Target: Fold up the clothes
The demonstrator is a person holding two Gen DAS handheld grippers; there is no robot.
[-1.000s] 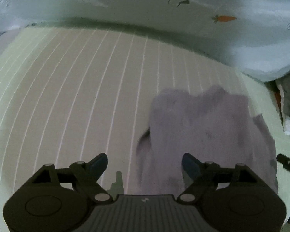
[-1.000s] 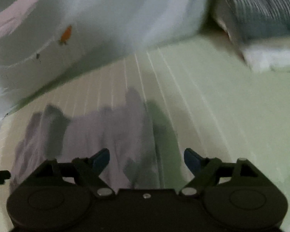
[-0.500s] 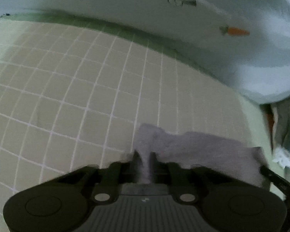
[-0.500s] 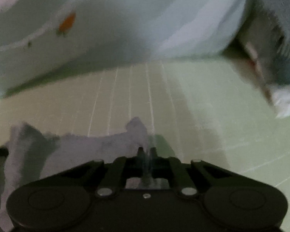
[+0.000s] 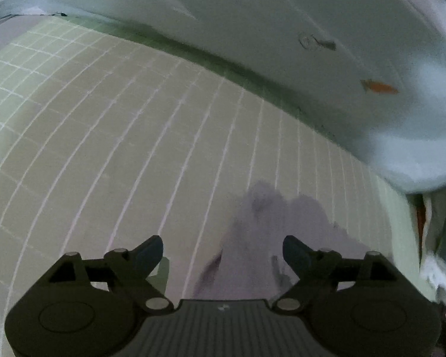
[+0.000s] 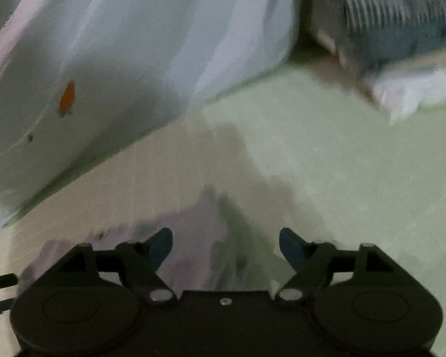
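A small grey-purple garment [image 5: 270, 238] lies flat on the green checked bed sheet [image 5: 119, 148]. My left gripper [image 5: 223, 253] is open and empty, just above the garment's left part, with its right fingertip over the cloth. In the right wrist view the same garment [image 6: 193, 238] lies under my right gripper [image 6: 226, 245], which is open and empty above its right edge. This view is blurred.
A pale blue quilt with a carrot print [image 5: 342, 59] is bunched along the far side of the sheet and also shows in the right wrist view [image 6: 104, 59]. A pile of striped and white clothes [image 6: 401, 44] sits at the far right.
Half a second ago both grippers were shut on the garment's edge. Both have opened and let it go, and the garment now lies on the sheet.
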